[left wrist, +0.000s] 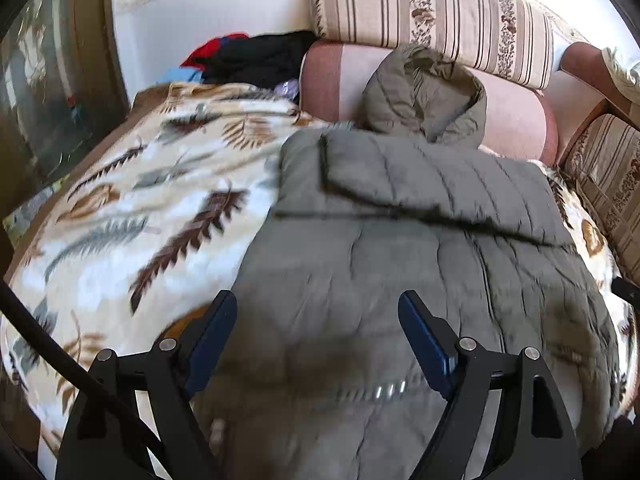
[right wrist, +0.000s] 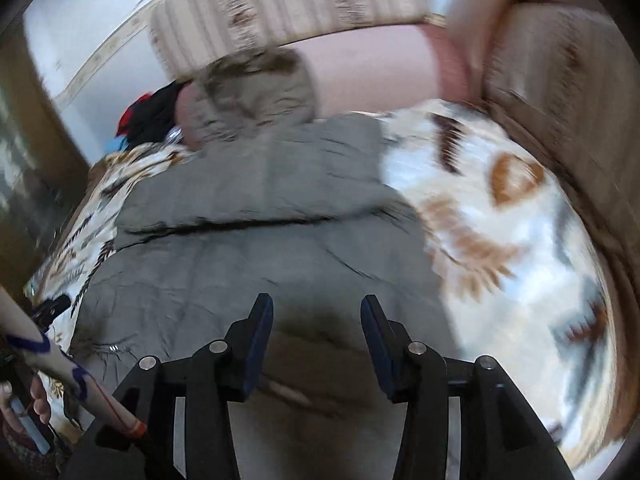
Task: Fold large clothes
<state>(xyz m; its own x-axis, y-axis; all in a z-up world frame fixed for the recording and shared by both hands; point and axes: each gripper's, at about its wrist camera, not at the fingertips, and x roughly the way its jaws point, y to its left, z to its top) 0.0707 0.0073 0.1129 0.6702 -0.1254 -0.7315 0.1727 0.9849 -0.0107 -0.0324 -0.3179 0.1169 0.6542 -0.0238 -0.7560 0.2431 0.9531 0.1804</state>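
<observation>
A grey-green quilted hooded jacket [left wrist: 400, 248] [right wrist: 260, 264] lies flat on a leaf-patterned blanket [left wrist: 140, 200] [right wrist: 500, 220]. One sleeve [left wrist: 440, 188] is folded across its upper part, and the hood [left wrist: 424, 92] [right wrist: 256, 92] leans on a pink bolster [left wrist: 516, 120]. My left gripper [left wrist: 319, 300] hovers open over the jacket's lower half, near a metal zip [left wrist: 384, 390], with nothing between its fingers. My right gripper [right wrist: 316, 304] hangs over the jacket's lower right part, its jaws apart and no cloth pinched between them. The right wrist view is blurred.
Striped cushions [left wrist: 432, 12] stand behind the bolster and along the right side [left wrist: 608, 184]. A heap of black and red clothes [left wrist: 256, 56] lies at the back left. A person's hand [right wrist: 38, 396] and patterned sleeve show at the lower left of the right wrist view.
</observation>
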